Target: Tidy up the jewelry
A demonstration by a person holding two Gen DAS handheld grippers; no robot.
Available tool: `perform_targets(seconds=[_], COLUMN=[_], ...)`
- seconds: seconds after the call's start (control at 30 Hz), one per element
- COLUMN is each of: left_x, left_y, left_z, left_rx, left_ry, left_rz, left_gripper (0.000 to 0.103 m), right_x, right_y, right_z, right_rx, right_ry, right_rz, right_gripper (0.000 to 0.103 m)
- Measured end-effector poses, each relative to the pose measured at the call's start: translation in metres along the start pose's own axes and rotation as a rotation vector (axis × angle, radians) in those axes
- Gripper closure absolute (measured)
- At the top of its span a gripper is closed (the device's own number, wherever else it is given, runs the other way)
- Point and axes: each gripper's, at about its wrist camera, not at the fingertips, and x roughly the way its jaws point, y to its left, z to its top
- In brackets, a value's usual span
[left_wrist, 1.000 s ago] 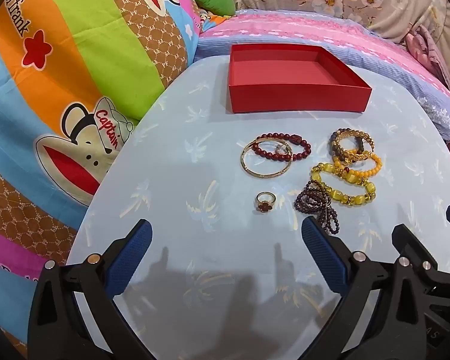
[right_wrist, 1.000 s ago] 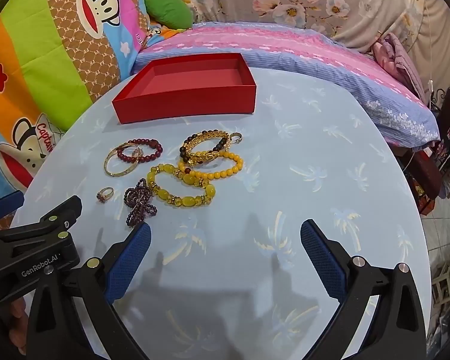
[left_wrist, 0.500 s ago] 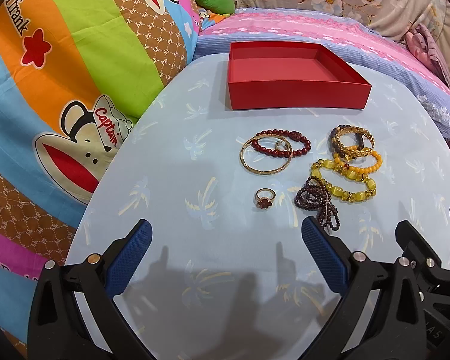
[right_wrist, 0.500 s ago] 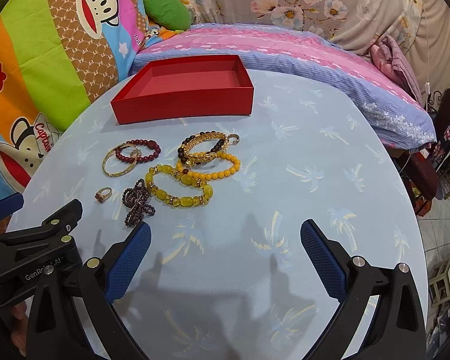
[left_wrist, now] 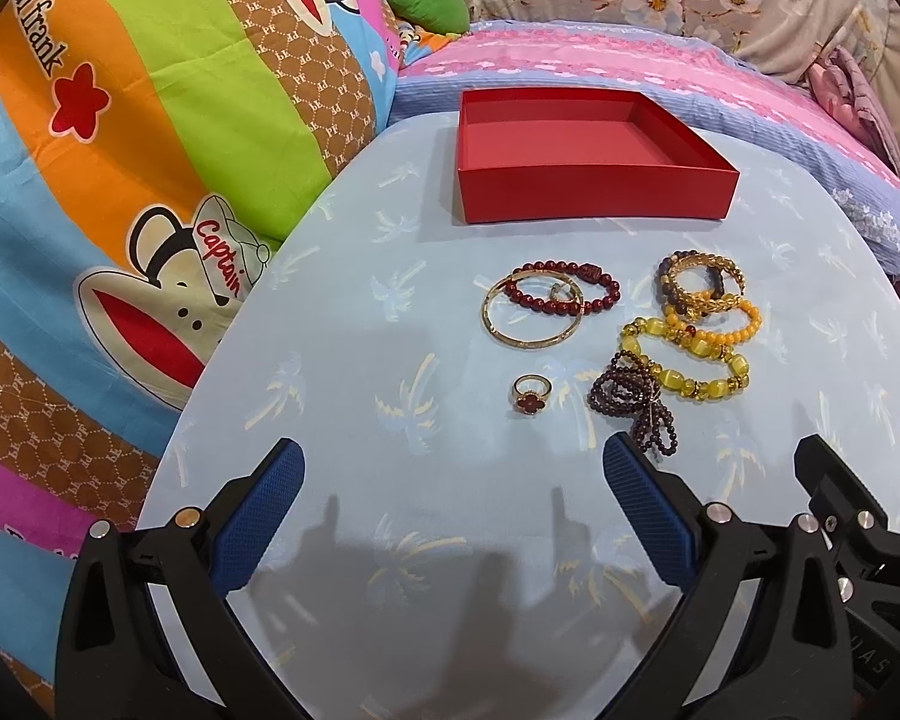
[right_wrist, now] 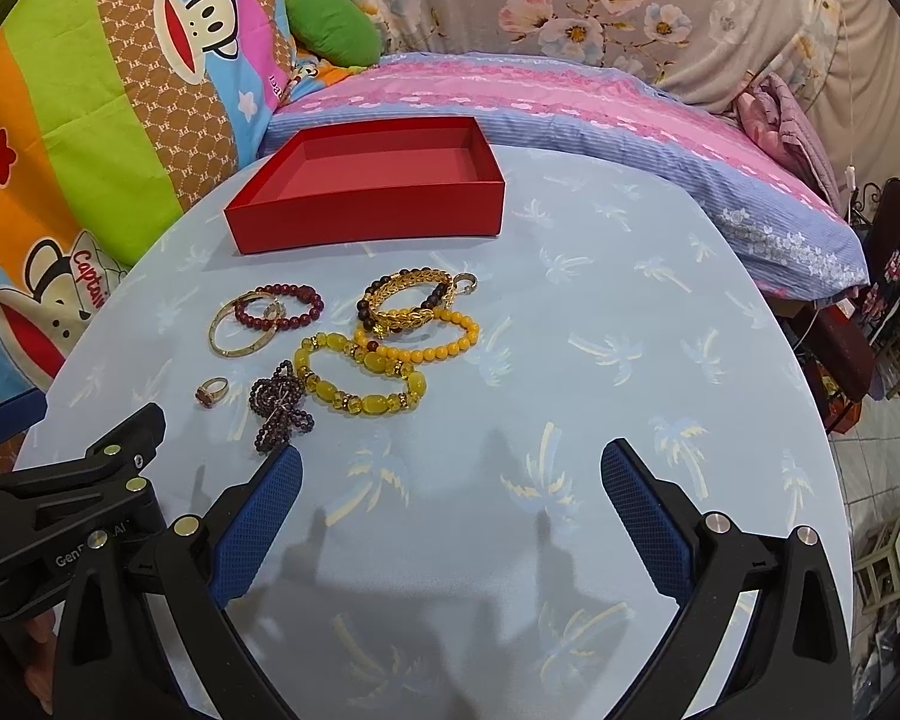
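An empty red box [left_wrist: 594, 198] [right_wrist: 366, 204] sits at the far side of the round blue table [left_wrist: 390, 510]. Between it and me lie a gold bangle [left_wrist: 531, 315] under a dark red bead bracelet [left_wrist: 564, 288], a gold ring with a red stone [left_wrist: 531, 396] [right_wrist: 212, 390], a purple bead strand [left_wrist: 633, 402] [right_wrist: 279, 405], a yellow stone bracelet [left_wrist: 690, 366] [right_wrist: 360, 378], an orange bead bracelet [right_wrist: 420, 339] and a gold chain bracelet [left_wrist: 699, 282] [right_wrist: 408, 300]. My left gripper [left_wrist: 450, 480] is open, just short of the ring. My right gripper [right_wrist: 450, 480] is open over bare cloth.
A bright cartoon-print cushion [left_wrist: 120, 180] rises along the table's left edge. A pink and blue striped bed [right_wrist: 570, 114] lies behind the box, with a green pillow [right_wrist: 336, 27] at the back. Floor and furniture [right_wrist: 882, 312] show past the right edge.
Both grippers have drifted slightly, so the jewelry and box sit a little lower and nearer in each view. Nothing on the table has moved; both stay open.
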Motion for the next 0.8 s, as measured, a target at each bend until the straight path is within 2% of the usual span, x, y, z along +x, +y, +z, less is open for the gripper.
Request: perform_targets(seconds=[0.8], left_x=[-0.0009], left_y=[0.0006], left_z=[-0.0007], left_rx=[-0.002], left_ry=[0.01], left_rz=[-0.002], left_gripper=[0.008], right_x=[-0.001], right_y=[0.0008], right_z=[-0.0002], right_rx=[-0.003], right_ry=[0.003], right_rz=[-0.002], right_gripper=[0.007])
